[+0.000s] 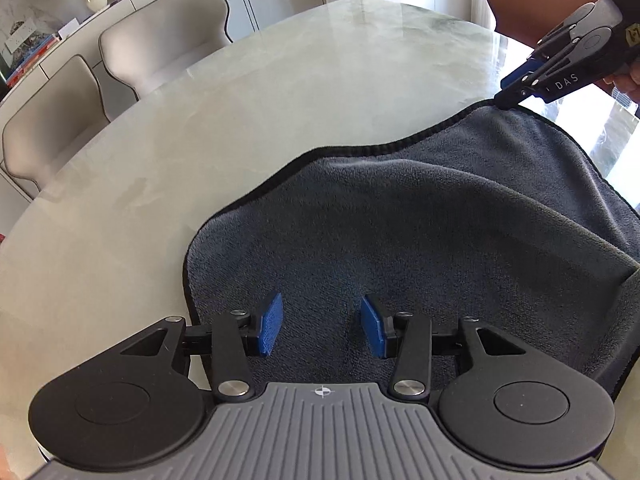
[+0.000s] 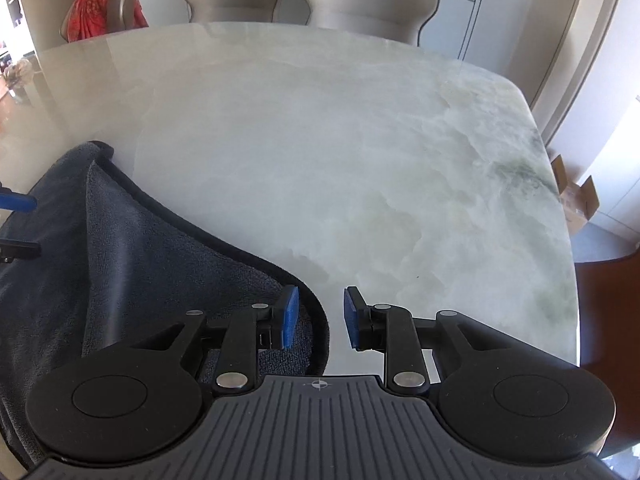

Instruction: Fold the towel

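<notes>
Soft, limp grey towel (image 1: 400, 216) drapes the marble table (image 1: 240, 128); left gripper (image 1: 322, 326) and right gripper (image 2: 321, 317) hover released, its piped hem (image 2: 320, 320) the likeliest hold.

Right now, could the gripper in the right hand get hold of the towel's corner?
Probably yes: the right gripper is open, the towel corner's hem lies between its fingers on the table, nothing blocking.

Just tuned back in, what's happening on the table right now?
A person with a gripper in each hand is folding a dark grey towel on the marble table. The left gripper hangs open above the towel, gripping nothing. The right gripper is open at the towel's black-trimmed edge, with the hem between its pads but not pinched.
</notes>
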